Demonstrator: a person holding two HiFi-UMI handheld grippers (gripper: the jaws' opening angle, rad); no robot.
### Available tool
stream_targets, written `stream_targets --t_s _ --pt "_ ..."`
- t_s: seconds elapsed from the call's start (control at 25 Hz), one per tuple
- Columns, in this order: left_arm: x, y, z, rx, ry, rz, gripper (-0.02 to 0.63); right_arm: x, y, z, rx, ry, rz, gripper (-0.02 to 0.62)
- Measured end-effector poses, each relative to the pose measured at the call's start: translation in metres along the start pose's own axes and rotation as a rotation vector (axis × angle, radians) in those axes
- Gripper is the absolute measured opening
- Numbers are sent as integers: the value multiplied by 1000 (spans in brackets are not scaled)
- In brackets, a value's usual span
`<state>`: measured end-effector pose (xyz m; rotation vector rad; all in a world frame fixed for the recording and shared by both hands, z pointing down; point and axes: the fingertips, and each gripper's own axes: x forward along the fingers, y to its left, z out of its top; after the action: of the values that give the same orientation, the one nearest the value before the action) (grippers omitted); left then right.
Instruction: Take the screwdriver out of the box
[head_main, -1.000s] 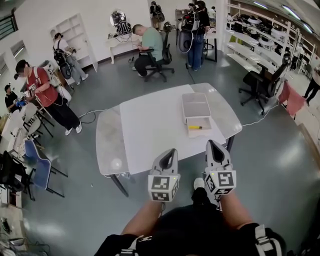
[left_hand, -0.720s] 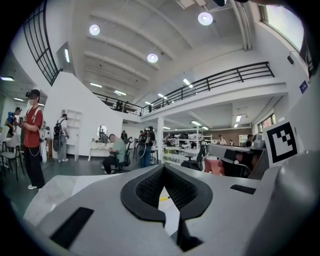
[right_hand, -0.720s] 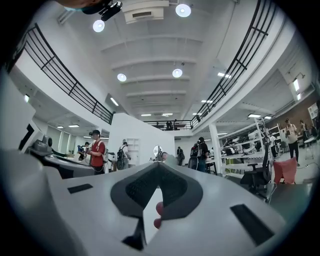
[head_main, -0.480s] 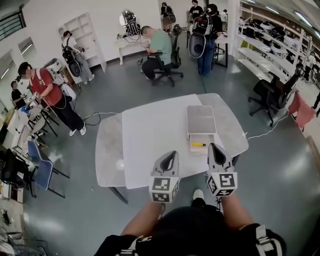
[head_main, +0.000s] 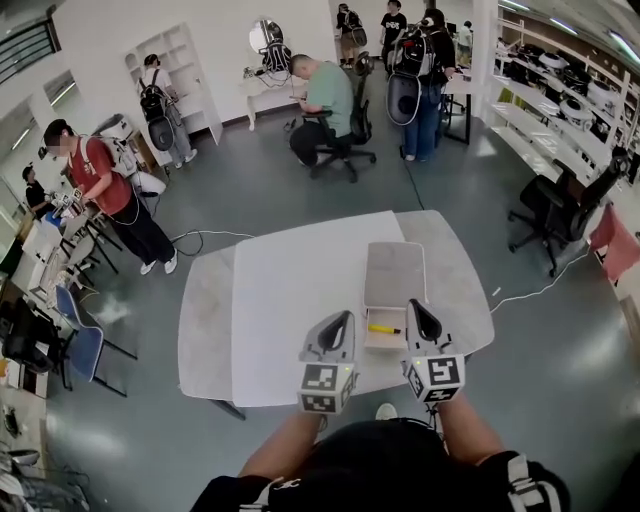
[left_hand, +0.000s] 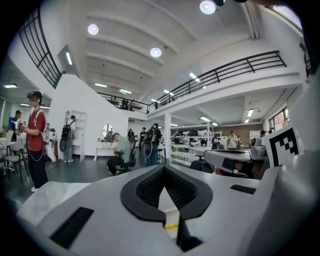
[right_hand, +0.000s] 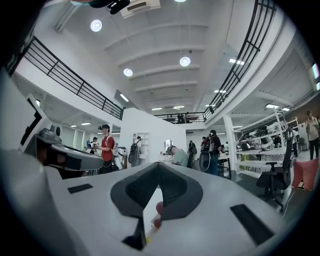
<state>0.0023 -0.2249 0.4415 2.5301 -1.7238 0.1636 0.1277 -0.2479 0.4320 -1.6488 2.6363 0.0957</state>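
A yellow screwdriver (head_main: 383, 329) lies across the shallow open tray of a pale box (head_main: 384, 341) on the white table (head_main: 290, 300). The box's grey lid (head_main: 394, 274) lies just beyond the tray. My left gripper (head_main: 342, 319) hovers over the table's near edge, just left of the tray, jaws shut and empty. My right gripper (head_main: 415, 308) is at the tray's right side, also shut and empty. In the left gripper view a yellow sliver of the screwdriver (left_hand: 171, 225) shows through the gap behind the shut tips of that gripper (left_hand: 164, 169). The right gripper (right_hand: 159, 165) points level across the room.
Grey marbled table wings (head_main: 205, 320) flank the white top. A white cable (head_main: 530, 293) runs on the floor at the right. A seated person (head_main: 325, 100) and office chairs (head_main: 560, 215) are beyond the table; a standing person in red (head_main: 95, 185) is at the left.
The table and box have come nearer. Both grippers moved forward from short of the table's edge to either side of the box's tray. Both stayed shut.
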Motion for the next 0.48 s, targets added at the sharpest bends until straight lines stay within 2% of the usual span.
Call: stream_targets --t_s 0.24,0.48 --pt "47 -4 7 8 12 14 12 36 -25 -15 15 41 63 12" --pt "72 7 2 -46 31 1 12 58 -35 -33 54 88 78 12"
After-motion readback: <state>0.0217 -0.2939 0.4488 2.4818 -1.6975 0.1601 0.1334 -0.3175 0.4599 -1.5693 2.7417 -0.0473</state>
